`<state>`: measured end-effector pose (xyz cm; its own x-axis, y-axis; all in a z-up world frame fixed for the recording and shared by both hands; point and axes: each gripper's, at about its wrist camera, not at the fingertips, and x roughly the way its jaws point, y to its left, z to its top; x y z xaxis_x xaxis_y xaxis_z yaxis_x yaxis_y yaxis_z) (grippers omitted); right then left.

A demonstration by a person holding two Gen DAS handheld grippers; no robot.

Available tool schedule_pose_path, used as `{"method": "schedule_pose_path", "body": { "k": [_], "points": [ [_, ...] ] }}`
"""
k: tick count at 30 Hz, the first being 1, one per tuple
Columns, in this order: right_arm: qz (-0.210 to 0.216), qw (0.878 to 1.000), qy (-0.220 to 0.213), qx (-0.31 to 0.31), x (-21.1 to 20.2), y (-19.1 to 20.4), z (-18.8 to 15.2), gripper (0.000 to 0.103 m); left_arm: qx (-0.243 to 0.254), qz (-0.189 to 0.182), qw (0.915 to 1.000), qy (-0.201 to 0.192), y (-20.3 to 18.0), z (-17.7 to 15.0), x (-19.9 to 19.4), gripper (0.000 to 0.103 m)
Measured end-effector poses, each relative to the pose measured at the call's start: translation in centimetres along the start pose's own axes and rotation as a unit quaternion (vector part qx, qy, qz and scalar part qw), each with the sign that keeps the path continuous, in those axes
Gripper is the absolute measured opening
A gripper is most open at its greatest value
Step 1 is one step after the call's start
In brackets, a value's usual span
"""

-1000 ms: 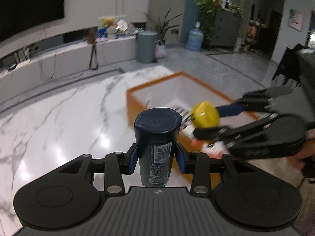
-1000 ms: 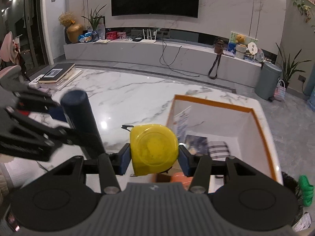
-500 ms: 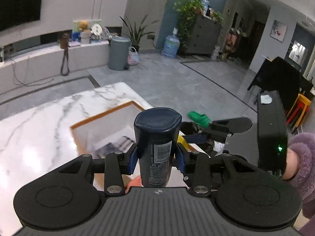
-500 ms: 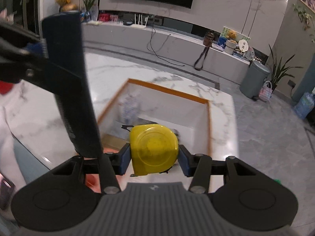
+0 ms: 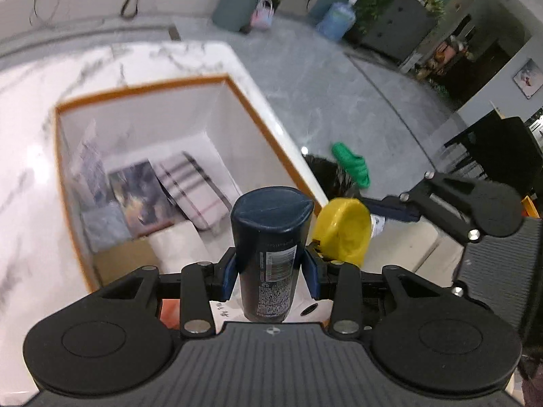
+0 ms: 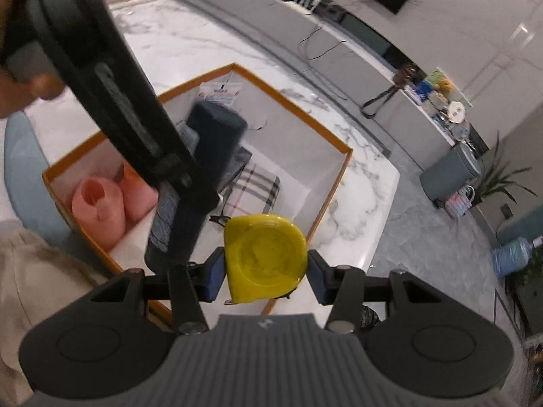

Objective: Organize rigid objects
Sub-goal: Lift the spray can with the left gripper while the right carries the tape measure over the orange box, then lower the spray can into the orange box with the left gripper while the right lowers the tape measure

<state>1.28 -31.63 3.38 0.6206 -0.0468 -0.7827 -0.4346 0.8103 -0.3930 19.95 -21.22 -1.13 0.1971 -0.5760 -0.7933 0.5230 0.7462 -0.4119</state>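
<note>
Left gripper: clamped on dark blue bottle, cap end pointing away, held above the near end of the box.
Right gripper: clamped on yellow tape measure, blue pads pressed on both its sides, held over the box's right rim.
Box: white inside, orange-edged, set on white marble table.
Box contents: plaid case, pink pieces, printed packets.
Floor: green slipper seen beyond the table.
</note>
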Motion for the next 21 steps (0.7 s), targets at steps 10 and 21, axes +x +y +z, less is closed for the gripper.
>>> {"method": "schedule_pose_path", "body": {
  "k": [10, 21],
  "points": [
    [0.031, 0.999, 0.011, -0.038, 1.8, -1.1, -0.6, 0.05, -0.046, 0.013, 0.995, 0.087, 1.1, -0.1, 6.1, 0.043],
    [0.052, 0.999, -0.001, -0.016, 3.0, -2.2, -0.7, 0.05, -0.016, -0.013, 0.981, 0.193, 0.6, 2.0, 7.8, 0.042]
  ]
}}
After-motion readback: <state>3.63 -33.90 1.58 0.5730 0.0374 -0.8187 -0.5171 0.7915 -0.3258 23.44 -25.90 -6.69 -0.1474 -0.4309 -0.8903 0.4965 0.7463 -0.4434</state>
